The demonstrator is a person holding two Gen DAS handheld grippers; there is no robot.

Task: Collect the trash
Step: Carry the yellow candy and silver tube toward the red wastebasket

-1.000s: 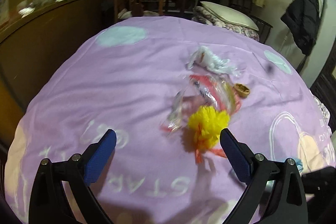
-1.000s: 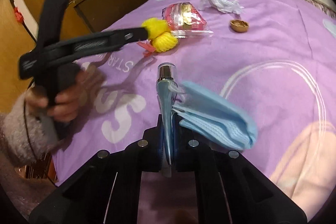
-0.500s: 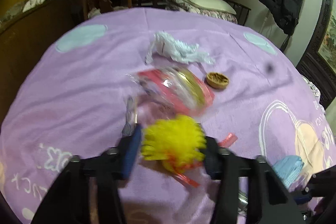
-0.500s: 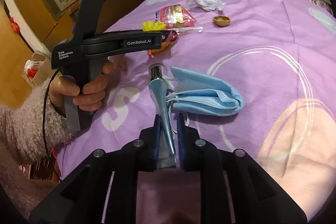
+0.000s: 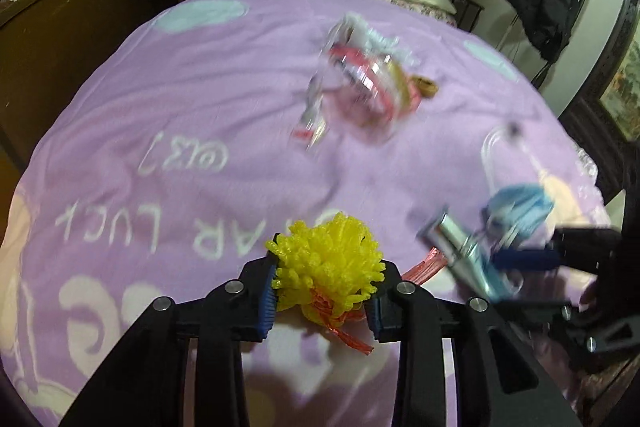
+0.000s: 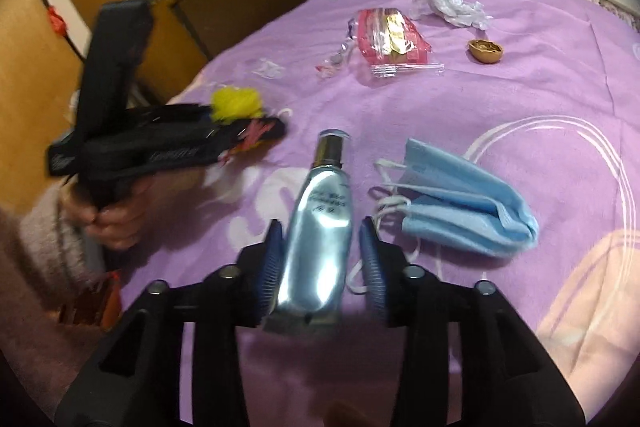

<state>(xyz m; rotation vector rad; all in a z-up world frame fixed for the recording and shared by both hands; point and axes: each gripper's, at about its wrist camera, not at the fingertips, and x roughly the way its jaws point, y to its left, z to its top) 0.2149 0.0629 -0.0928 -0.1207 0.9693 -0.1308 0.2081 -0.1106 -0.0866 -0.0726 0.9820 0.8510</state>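
**Right wrist view: tube slipping as jaws open**

I see the purple bedspread [image 6: 500, 87] strewn with trash. My right gripper [image 6: 322, 259] is opening; the silver tube [image 6: 320, 223] sits loose between its pads and may drop. My left gripper [image 5: 322, 291] clamps the yellow net ball [image 5: 326, 267], which was lying free a second ago. The blue mask [image 6: 460, 215] lies beside the tube.
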